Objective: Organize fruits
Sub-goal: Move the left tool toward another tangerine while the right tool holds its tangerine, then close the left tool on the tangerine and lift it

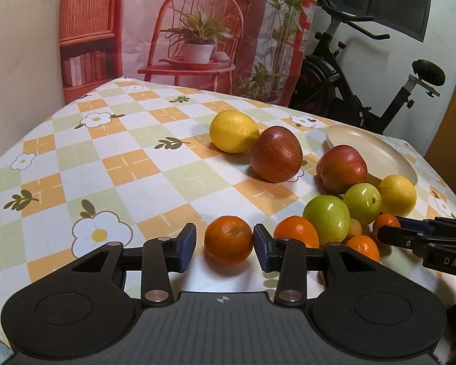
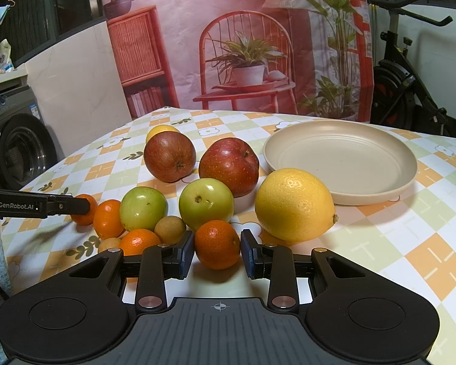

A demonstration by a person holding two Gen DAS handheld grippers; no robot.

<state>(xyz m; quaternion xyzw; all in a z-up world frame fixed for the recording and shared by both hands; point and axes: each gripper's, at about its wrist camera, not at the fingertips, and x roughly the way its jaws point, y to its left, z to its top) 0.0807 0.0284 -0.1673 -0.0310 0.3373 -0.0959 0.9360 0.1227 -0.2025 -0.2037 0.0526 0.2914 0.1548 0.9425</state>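
Note:
In the left wrist view a mandarin [image 1: 228, 238] lies on the checked tablecloth between the blue pads of my left gripper [image 1: 224, 243]. The right pad touches it and a gap shows at the left pad, so the jaws are open. In the right wrist view my right gripper [image 2: 217, 251] is shut on another mandarin [image 2: 217, 243], both pads against its sides. Around it lie a large lemon [image 2: 293, 205], two green fruits [image 2: 206, 203], two red apples [image 2: 229, 165] and more mandarins [image 2: 108, 219]. A beige plate [image 2: 340, 158] stands bare behind the lemon.
A second lemon [image 1: 233, 130] lies far out beside an apple [image 1: 275, 153]. Small brown fruits [image 2: 170, 229] sit among the mandarins. An exercise bike [image 1: 364, 70] stands behind the table and a washing machine [image 2: 18, 149] to its left. A printed backdrop hangs behind.

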